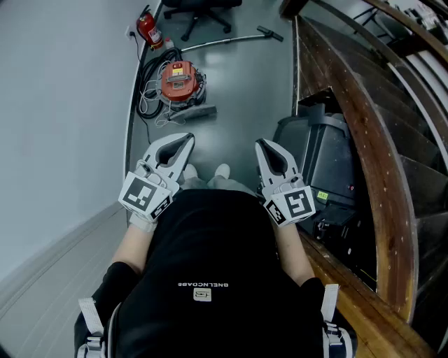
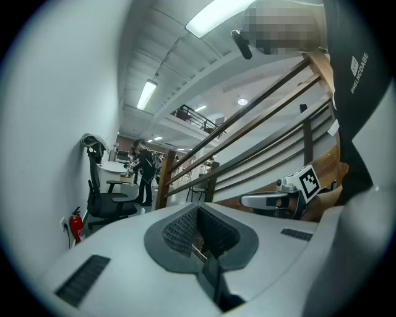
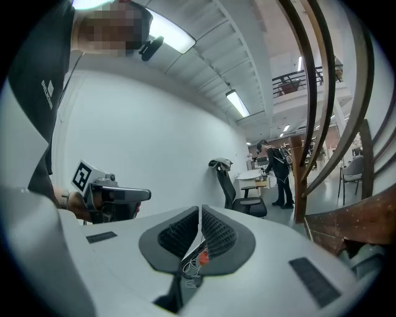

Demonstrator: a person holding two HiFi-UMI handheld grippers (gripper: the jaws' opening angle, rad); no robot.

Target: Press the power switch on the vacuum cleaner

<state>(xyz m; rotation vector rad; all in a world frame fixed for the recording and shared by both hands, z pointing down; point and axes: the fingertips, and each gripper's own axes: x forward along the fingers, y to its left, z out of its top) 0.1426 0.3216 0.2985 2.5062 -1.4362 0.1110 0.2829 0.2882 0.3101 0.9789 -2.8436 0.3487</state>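
The vacuum cleaner (image 1: 180,80), a round orange canister with a black hose and white cord coiled beside it, sits on the grey floor well ahead of me. Its switch is too small to make out. My left gripper (image 1: 186,140) and right gripper (image 1: 263,145) are held side by side in front of my chest, far short of the vacuum, both shut and holding nothing. In the left gripper view the ribbed pads (image 2: 182,230) meet at the tip of the left gripper (image 2: 198,209). Through a slit below the right gripper (image 3: 200,210), a bit of the orange vacuum (image 3: 203,256) shows.
A metal wand (image 1: 224,40) lies on the floor beyond the vacuum. A red fire extinguisher (image 1: 147,28) stands by the left wall, with an office chair (image 1: 199,10) farther back. A dark machine (image 1: 322,154) and a wooden stair railing (image 1: 364,133) close off the right. A person (image 3: 279,170) stands far off.
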